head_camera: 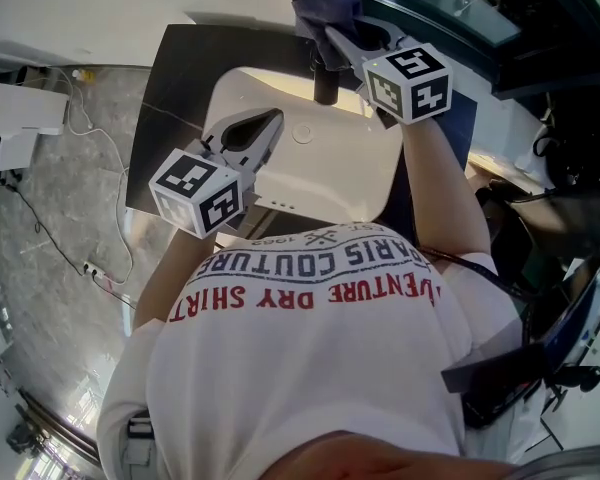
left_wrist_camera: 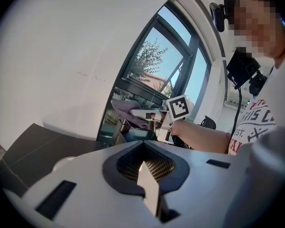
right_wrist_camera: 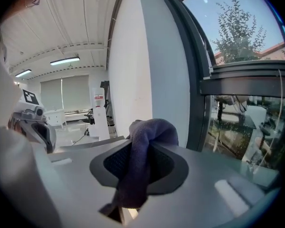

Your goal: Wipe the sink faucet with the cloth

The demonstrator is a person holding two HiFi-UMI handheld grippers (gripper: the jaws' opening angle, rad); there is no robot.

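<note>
In the head view a white sink (head_camera: 380, 183) sits in a dark countertop (head_camera: 175, 88), and a black faucet (head_camera: 326, 80) stands at its back rim. My right gripper (head_camera: 332, 34) reaches over the faucet's top and is shut on a dark purple cloth (head_camera: 325, 10), which bunches out past the jaws. In the right gripper view the cloth (right_wrist_camera: 145, 148) runs through the closed jaws. My left gripper (head_camera: 273, 120) hovers over the left side of the basin, jaws together with nothing in them. From the left gripper view I see the cloth (left_wrist_camera: 127, 109) held above the faucet.
A dark-framed window (head_camera: 500, 18) runs behind the sink. White wall lies to the left of it. Cables (head_camera: 95, 268) trail over the grey floor at the left, beside a white unit (head_camera: 15, 118). The person's white shirt fills the lower head view.
</note>
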